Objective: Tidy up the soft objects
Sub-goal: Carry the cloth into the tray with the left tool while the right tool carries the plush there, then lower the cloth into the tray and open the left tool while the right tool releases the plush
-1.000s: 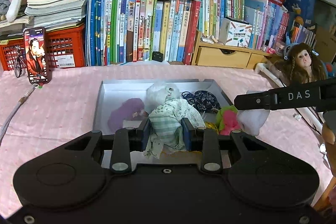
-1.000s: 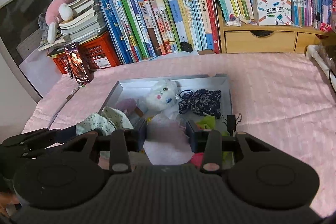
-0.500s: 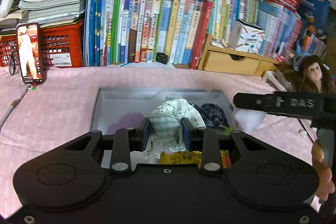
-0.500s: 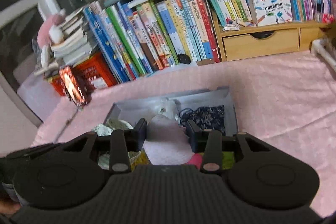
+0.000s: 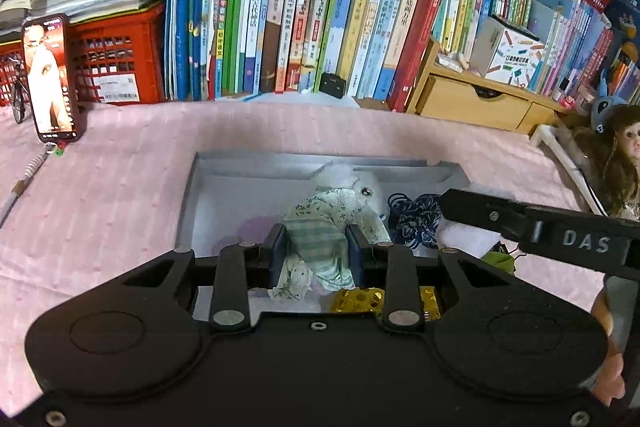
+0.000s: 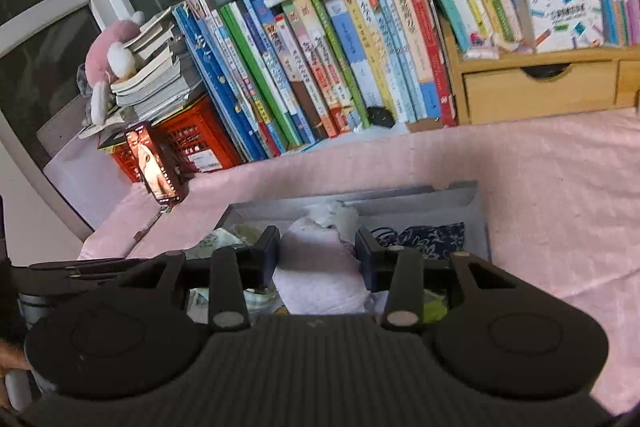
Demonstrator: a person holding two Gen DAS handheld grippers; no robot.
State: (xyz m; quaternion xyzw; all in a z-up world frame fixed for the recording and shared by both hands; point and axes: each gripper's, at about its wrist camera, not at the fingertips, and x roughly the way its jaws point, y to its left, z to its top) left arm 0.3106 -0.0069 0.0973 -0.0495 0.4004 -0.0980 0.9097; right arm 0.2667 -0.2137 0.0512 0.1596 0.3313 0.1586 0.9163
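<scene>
Green-patterned cloth (image 5: 320, 239) is pinched in the left tool (image 5: 318, 247) above the grey box (image 5: 224, 187), likely for dropping in. The right tool (image 6: 318, 259) pinches a pale pink cloth (image 6: 316, 267) likewise.

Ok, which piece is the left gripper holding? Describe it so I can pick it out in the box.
Find the shallow grey box on the pink tablecloth before the row of books. At its near edge the left gripper is shut on the pale green cloth, bunched upright. Unlike the navy patterned pouch and white plush beside it, it has green stripes and tiny flowers.
</scene>
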